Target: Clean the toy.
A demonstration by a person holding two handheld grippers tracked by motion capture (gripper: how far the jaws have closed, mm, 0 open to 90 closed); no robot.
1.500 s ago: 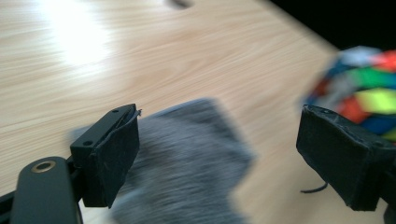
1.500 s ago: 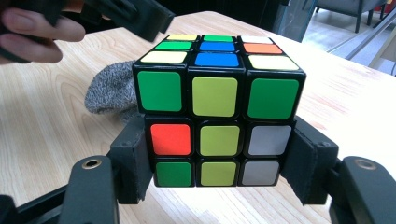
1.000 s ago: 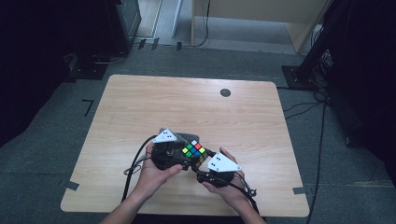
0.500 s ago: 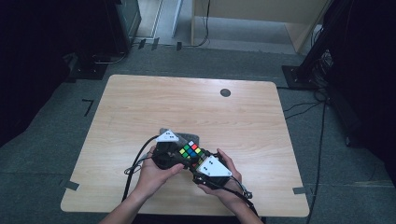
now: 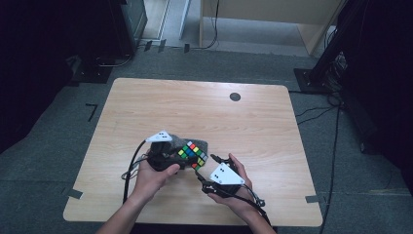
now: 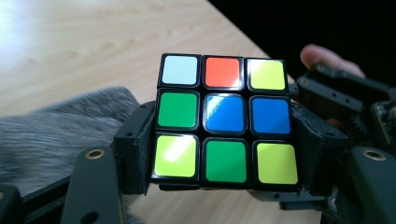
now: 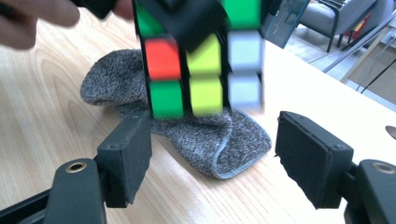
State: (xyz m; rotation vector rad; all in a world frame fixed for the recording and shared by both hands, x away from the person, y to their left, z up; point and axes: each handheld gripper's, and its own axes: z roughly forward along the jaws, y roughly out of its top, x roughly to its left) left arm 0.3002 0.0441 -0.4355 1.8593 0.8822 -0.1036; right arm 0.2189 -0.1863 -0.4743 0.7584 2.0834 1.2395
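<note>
A scrambled Rubik's cube hangs just above the table, and my left gripper is shut on it. In the left gripper view the pads press the lower sides of the cube; those jaws have just been closing on it. My right gripper sits just right of and nearer than the cube. Its jaws have just been opening. In the right gripper view the right gripper stands open below the blurred cube, with nothing between the pads.
A grey knitted sock lies crumpled on the wooden table right under the cube, also seen as the sock from above. A small black round spot marks the far side. Dark floor and equipment surround the table.
The left gripper and the cube have shifted a little to the left, away from the right gripper. The right hand has stayed where it was.
</note>
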